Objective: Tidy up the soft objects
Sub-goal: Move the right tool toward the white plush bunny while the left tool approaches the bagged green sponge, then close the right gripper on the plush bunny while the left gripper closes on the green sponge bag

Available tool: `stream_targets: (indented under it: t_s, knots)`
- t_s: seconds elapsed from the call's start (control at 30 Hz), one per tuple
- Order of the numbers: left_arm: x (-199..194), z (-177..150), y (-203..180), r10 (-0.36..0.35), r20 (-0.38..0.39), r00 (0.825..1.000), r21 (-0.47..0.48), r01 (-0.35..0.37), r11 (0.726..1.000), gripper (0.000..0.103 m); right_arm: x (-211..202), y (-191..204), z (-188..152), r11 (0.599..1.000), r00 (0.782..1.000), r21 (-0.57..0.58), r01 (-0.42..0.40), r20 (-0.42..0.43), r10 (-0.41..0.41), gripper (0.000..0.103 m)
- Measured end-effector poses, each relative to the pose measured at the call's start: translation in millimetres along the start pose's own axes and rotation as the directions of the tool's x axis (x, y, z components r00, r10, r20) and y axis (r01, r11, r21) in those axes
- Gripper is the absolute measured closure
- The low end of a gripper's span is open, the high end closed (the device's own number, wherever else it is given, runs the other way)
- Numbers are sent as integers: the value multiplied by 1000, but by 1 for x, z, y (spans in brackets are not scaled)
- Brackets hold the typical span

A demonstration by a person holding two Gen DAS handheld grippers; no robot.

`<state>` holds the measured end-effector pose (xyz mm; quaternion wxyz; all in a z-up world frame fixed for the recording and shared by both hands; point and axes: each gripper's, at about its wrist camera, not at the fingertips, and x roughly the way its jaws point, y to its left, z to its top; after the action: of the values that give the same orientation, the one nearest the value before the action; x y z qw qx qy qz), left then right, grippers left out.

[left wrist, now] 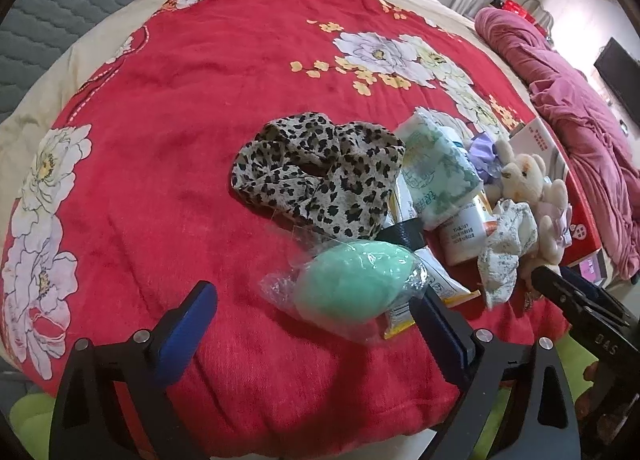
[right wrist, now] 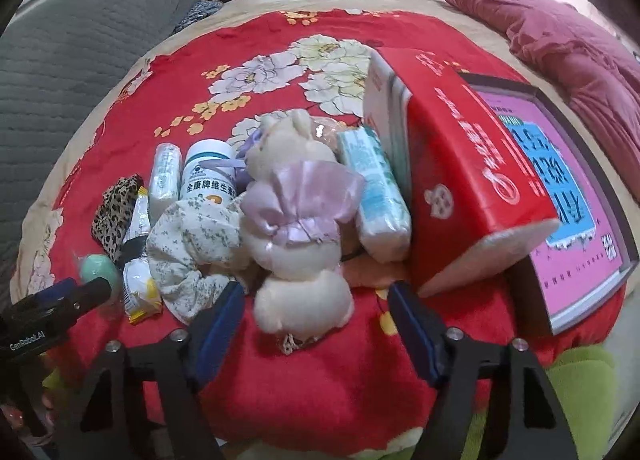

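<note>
Left wrist view: left tongs [left wrist: 316,324] released, jaws spread wide, nothing between the pads; mint-green foam egg in a clear plastic wrap [left wrist: 352,280] lies on the bed just ahead, nearer the right finger.
Right wrist view: right tongs [right wrist: 316,310] released too, jaws straddling the base of the cream plush rabbit in a lilac satin dress [right wrist: 298,220], pads not touching it as far as I can tell.
Surface: red floral fleece blanket [left wrist: 180,120] on the bed, soft, will give under pressure.
Pile: leopard-print fabric scarf [left wrist: 320,176], white floral-print cloth scrunchie [right wrist: 192,248], teal-and-white soft tissue pack [right wrist: 374,196], all crowded together near the rabbit.
Non-soft clutter: white vitamin bottle with printed label [right wrist: 208,176], red cardboard box [right wrist: 464,168], leaning against the pile.
Step in hand (my read): right side grabs the rabbit first.
How to do it well: advance until the pads bracket the body below the dress, close on the plush, not the satin; lift straight up so the scrunchie leaning on it doesn't drag.
Left side: centre on the egg before closing; wrap is slippery, grip the foam bulk.
Risk: box tipping if the tissue pack shifts.
</note>
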<state>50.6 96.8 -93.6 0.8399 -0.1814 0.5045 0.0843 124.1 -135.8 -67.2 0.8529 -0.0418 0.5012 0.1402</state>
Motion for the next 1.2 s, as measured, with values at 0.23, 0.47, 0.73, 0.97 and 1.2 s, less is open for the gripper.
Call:
stream_targets:
  t_s: [0.23,0.47,0.73,0.97,1.2]
  knots:
    - [10,3,2,-15,-11,1000,-6,15,1000,6,11,2,2,1000,1000,-13,-9,-3,9,61]
    - [17,5,1,-64,-10,998,-20,64,998,17,2,-4,-1,1000,999,-6,-29,13,29,62]
    - [10,5,7,-71,14,997,-56,72,996,47,-10,-10,-3,999,999,2,-37,31,37,63]
    - [0,2,7,-79,30,996,-54,81,995,48,-16,-11,-4,999,997,-2,-51,51,51,64]
    - [-12,-2,5,-109,35,993,-56,111,992,48,1,-10,0,997,997,-2,-75,20,75,64]
